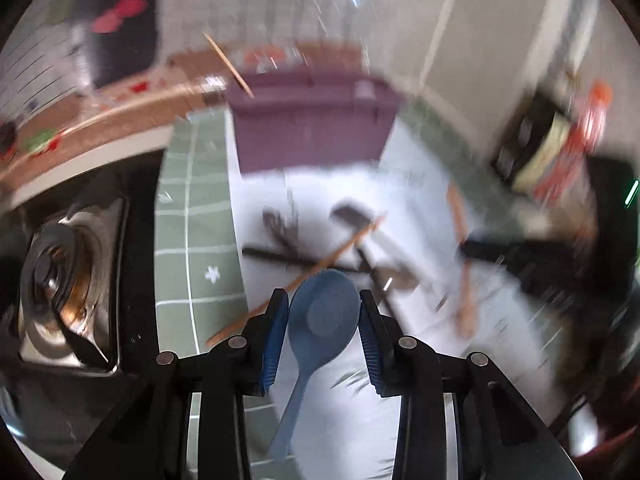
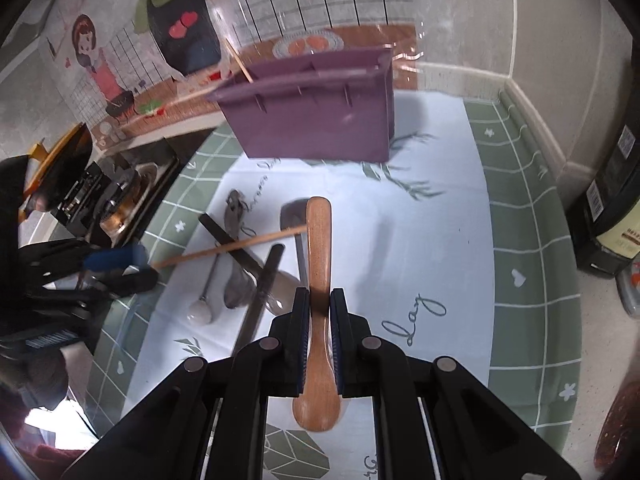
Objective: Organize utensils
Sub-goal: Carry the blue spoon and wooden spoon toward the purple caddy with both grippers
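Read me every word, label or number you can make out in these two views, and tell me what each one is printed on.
"day": cursive script on the white and green mat, right of the wooden spoon.
More cursive near the purple organizer: too warped to read.
Partial script at the mat's near edge: cut off.
Labels on the dark bottle: too small to read.
Left wrist view: blurred, nothing readable.

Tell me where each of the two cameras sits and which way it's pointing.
Left wrist: rides the left tongs, angled down at the mat; its pads flank a blue spoon.
Right wrist: rides the right tongs, angled down; they are shut on a wooden spoon.
Both show the purple organizer and the loose chopstick.
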A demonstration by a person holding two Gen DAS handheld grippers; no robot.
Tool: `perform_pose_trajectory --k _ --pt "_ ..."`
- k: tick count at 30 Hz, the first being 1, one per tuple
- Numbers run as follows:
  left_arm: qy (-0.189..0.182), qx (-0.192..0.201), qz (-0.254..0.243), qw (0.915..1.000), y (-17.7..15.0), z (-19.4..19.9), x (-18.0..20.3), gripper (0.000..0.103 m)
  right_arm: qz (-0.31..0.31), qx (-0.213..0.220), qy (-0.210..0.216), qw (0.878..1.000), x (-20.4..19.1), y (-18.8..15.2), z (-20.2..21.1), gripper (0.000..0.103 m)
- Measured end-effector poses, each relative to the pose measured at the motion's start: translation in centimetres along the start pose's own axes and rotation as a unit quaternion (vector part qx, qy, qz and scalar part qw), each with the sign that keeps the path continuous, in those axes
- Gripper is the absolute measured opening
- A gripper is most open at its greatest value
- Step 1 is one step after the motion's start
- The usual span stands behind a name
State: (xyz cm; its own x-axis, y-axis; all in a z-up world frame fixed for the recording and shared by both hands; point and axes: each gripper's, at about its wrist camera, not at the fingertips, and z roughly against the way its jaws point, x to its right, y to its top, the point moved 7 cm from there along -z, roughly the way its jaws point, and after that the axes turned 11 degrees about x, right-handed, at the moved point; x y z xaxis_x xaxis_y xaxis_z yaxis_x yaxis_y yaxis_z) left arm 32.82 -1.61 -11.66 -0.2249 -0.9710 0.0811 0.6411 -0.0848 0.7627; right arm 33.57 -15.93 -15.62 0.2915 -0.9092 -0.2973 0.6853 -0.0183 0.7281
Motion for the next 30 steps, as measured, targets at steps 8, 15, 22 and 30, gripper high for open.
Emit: perform_pose_trajectory --k 8,15,22,30 --pt "0.009 0.080 0.051 0.9954 4.2 3.1 -0.3 0.036 0.006 0.044 0.022 0.999 -1.5 1.9 1.9 0.009" --pt "0.013 0.094 0.060 0.9937 4.9 3.8 -0.7 0.036 0.021 0.068 0.024 0.997 -2.3 3.3 3.4 0.009" --pt "0.015 0.097 0.065 0.9931 5.2 3.8 -0.7 0.036 0.025 0.078 0.024 0.996 -2.4 4.1 3.9 0.009" --pt "-0.005 0.154 0.057 0.9863 11.0 6.5 0.0 0.036 0.040 0.133 0.020 0.990 -3.1 8.7 7.2 0.009"
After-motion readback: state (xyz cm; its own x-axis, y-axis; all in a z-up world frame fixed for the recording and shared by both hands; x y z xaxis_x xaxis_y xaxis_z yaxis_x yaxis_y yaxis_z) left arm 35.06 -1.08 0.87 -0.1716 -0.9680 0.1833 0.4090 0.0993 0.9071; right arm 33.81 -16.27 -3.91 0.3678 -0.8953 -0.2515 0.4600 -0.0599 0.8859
